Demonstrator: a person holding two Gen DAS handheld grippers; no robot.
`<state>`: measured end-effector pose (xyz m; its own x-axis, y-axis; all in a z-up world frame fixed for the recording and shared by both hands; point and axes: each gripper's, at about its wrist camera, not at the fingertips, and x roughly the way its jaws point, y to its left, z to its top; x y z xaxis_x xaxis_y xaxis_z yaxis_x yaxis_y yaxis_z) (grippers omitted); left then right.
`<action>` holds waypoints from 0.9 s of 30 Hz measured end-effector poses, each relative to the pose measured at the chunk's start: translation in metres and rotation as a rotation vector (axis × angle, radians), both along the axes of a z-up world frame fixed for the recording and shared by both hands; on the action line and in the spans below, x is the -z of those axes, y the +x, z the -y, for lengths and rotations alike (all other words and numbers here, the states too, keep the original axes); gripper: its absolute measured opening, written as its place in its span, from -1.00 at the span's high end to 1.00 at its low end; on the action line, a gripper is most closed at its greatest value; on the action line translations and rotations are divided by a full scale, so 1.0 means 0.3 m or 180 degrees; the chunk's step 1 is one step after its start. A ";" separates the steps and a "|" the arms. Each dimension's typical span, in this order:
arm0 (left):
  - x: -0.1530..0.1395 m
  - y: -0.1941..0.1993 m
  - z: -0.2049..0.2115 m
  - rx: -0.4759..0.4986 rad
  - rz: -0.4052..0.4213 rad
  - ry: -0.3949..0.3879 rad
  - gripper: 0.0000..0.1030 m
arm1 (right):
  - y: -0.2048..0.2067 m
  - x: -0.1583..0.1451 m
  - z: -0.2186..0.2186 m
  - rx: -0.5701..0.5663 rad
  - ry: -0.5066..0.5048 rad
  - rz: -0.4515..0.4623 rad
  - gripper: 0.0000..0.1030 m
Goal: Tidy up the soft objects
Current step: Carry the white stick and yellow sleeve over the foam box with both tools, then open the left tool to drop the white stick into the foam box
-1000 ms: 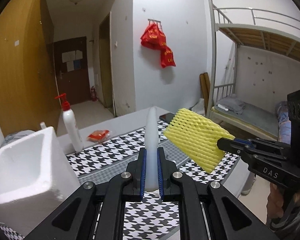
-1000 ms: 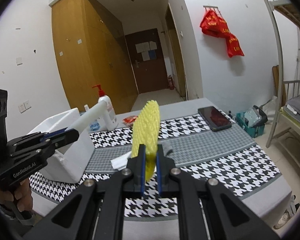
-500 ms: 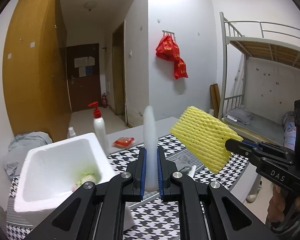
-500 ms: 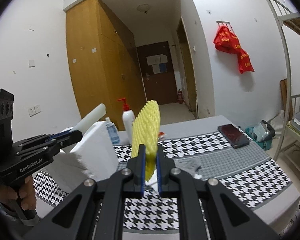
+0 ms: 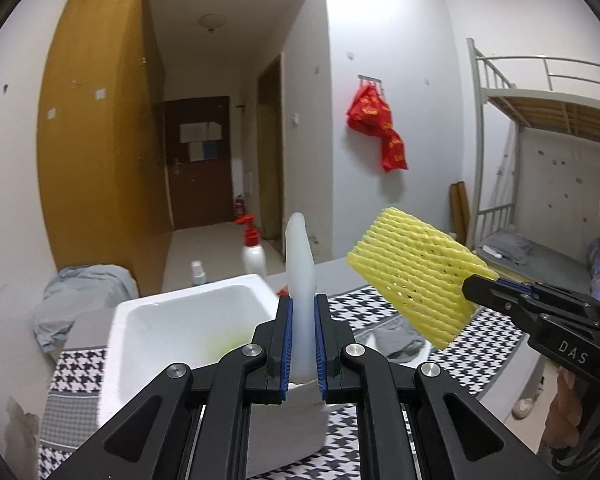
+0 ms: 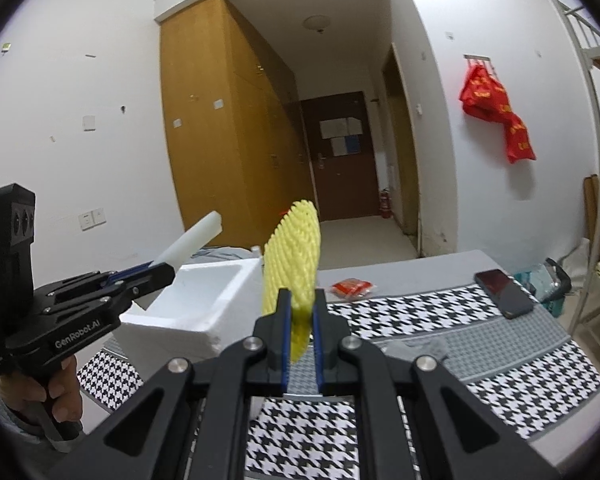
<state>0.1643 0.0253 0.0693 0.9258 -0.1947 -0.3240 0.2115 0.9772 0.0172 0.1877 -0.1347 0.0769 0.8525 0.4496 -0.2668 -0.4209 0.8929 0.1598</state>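
My left gripper (image 5: 302, 344) is shut on a white foam tube (image 5: 299, 268) that stands up between its pads, held above the near right rim of a white foam box (image 5: 188, 328). The tube also shows in the right wrist view (image 6: 192, 240). My right gripper (image 6: 300, 344) is shut on a yellow foam net sleeve (image 6: 294, 264), held in the air right of the foam box (image 6: 204, 304). The sleeve also shows in the left wrist view (image 5: 416, 276). Something green lies inside the box.
A houndstooth cloth (image 6: 500, 360) covers the table. On it lie a grey soft piece (image 6: 416, 348), a dark phone (image 6: 504, 292) and a red packet (image 6: 352, 286). A red-pump bottle (image 5: 253, 252) stands behind the box. A bunk bed (image 5: 540, 128) is at the right.
Both grippers have risen and swung left toward the foam box, each still holding its item. The box now lies under my left gripper and its inside is in view.
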 end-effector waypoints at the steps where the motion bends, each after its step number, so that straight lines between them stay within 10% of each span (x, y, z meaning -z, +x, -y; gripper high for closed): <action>1: -0.001 -0.001 -0.009 -0.0035 0.0007 0.0000 0.79 | 0.004 -0.002 -0.011 -0.0032 -0.0009 0.0006 0.76; 20: 0.018 0.028 -0.145 -0.0529 -0.0104 -0.0024 0.73 | 0.037 -0.010 -0.141 -0.0514 -0.0052 0.0048 0.76; 24: 0.031 0.051 -0.176 -0.0516 -0.0160 -0.0090 0.26 | 0.046 -0.005 -0.149 -0.0519 -0.0056 0.0027 0.76; 27: 0.033 0.043 -0.191 -0.0636 -0.0097 -0.0107 -0.66 | 0.052 -0.003 -0.141 -0.0514 -0.0044 0.0015 0.76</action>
<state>0.1771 0.0826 0.0595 0.9370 -0.0193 -0.3487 0.0132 0.9997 -0.0196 0.2035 -0.0924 0.0780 0.7708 0.5771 -0.2700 -0.5598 0.8157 0.1456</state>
